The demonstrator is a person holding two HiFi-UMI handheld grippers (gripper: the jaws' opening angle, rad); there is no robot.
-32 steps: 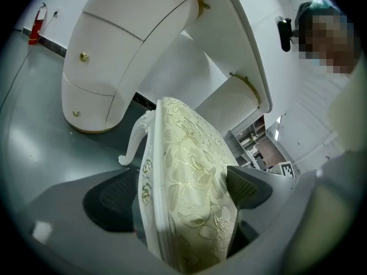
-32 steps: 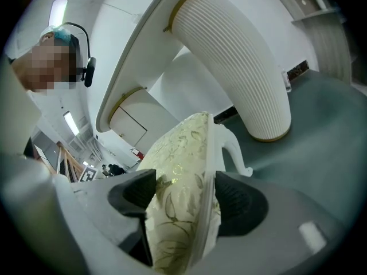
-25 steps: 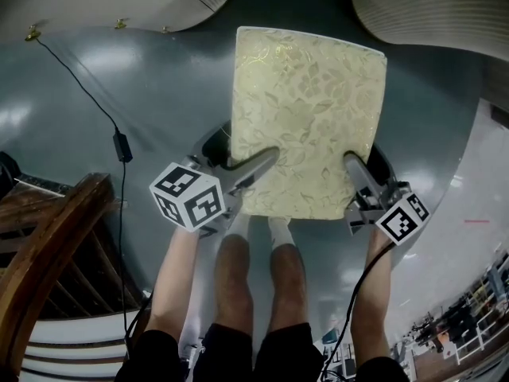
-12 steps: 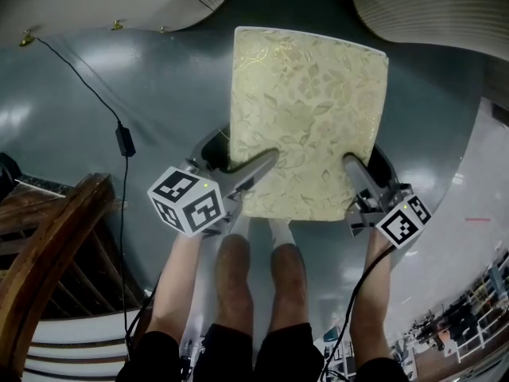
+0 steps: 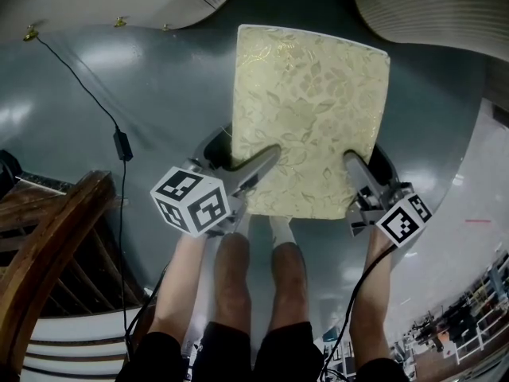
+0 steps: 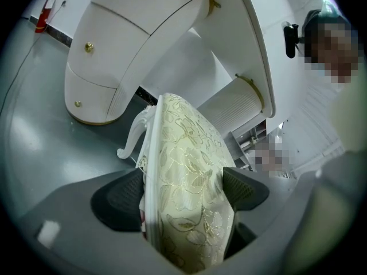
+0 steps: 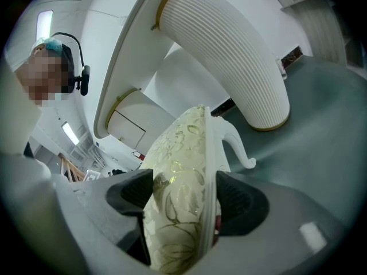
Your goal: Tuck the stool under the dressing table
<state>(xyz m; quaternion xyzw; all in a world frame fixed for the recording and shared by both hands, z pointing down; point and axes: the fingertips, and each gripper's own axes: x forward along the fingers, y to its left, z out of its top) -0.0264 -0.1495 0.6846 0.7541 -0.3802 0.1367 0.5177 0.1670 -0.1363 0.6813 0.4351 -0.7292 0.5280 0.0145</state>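
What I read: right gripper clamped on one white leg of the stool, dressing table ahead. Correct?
No: the right gripper is clamped on the stool by its cushioned seat edge, not a leg, as the right gripper view shows; the leg curves away beyond the jaws. The dressing table is ahead.

Cream stool with gold leaf pattern; glossy grey floor.

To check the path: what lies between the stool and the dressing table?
Only bare grey floor between the stool and the dressing table pedestals, shown in head view.
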